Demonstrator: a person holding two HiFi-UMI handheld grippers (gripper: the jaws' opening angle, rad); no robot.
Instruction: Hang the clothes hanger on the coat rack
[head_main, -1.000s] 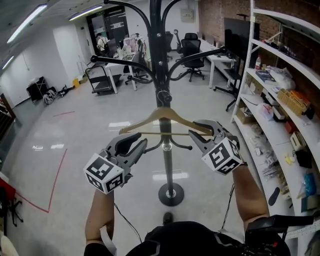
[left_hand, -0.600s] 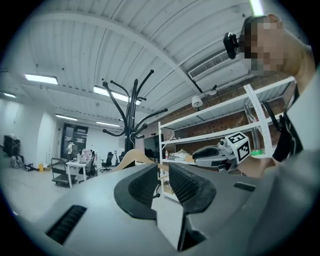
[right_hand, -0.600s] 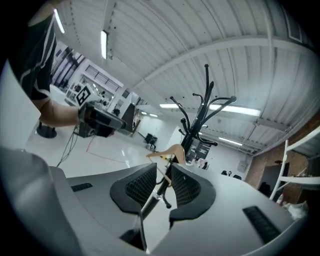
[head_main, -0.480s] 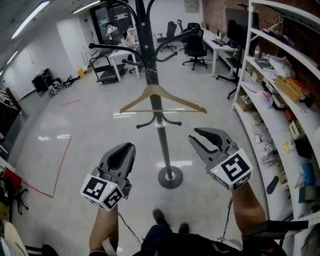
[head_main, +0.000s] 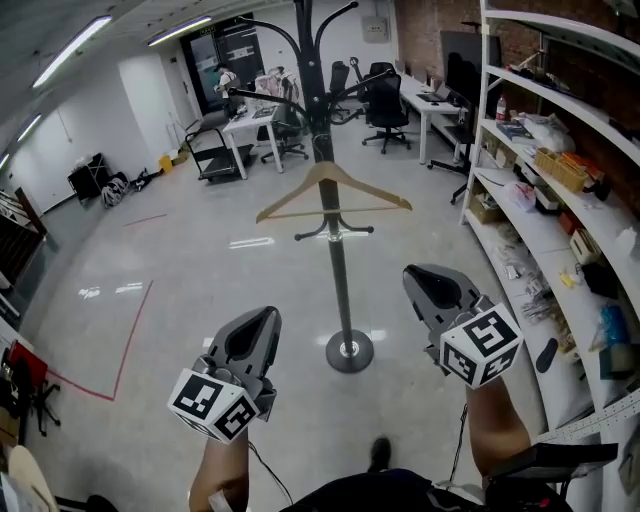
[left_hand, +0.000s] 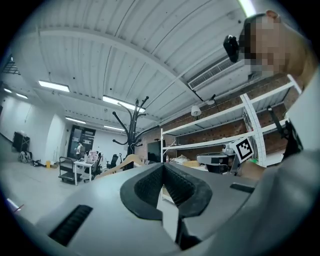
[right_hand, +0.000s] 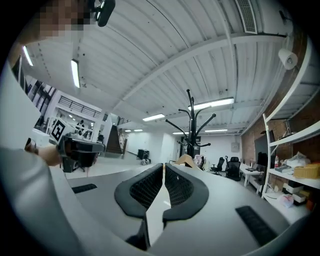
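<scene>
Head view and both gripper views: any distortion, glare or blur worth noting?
Head view: wide-angle bending curves the shelving; ceiling lights glare off the floor. Left gripper view and right gripper view: heavy fisheye with black corners, little blur, a mosaic patch in each.

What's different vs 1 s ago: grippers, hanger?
The left gripper and the right gripper have both pulled back from the hanger's ends toward the person and are now well clear of it. The right gripper's jaws have just closed with nothing between them. The left gripper is shut and empty too. The hanger stays hung on the coat rack.
</scene>
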